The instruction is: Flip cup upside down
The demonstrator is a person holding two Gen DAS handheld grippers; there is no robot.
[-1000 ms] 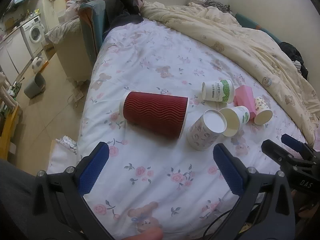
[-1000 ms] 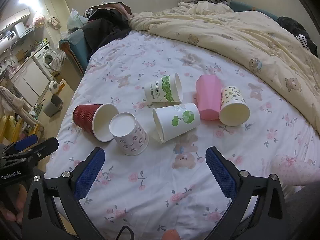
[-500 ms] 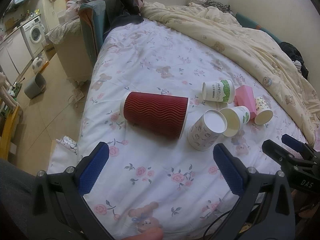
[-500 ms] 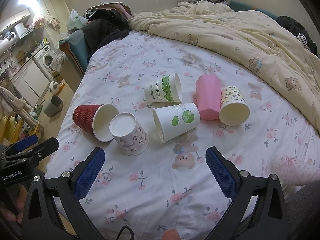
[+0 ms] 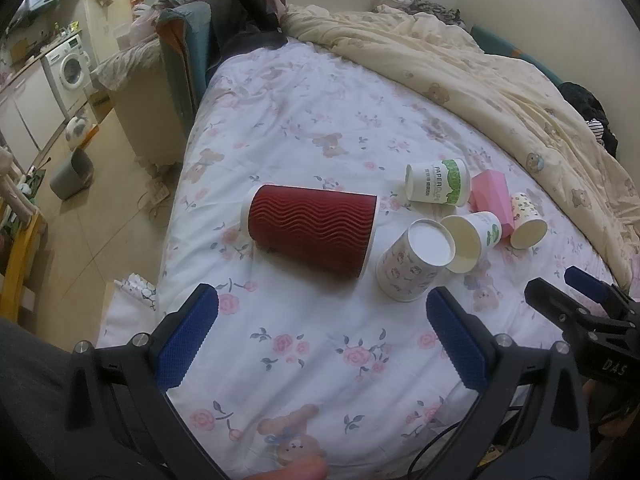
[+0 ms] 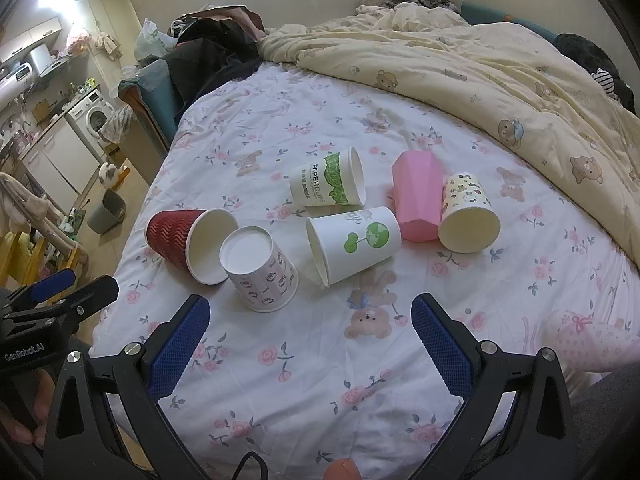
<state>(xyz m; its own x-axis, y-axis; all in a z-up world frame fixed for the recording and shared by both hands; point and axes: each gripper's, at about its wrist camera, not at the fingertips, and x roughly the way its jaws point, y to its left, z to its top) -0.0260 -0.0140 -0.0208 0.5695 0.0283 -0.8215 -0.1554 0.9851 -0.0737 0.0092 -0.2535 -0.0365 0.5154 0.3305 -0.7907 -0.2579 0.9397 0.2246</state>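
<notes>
Cups [image 6: 262,270] unmoved since earlier frames; left hand-held gripper [image 5: 320,338], right hand-held gripper [image 6: 310,346] both stay spread, empty

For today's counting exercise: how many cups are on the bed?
6: red ribbed cup leftmost, patterned cup upside down beside it, tree-print cup centre, PAPERCUPS cup behind, pink cup, cartoon cup rightmost.

Left gripper [image 5: 320,344] gapes wide above the bed [image 5: 320,128]; the red cup [image 5: 310,236] lies sideways just beyond it.
</notes>
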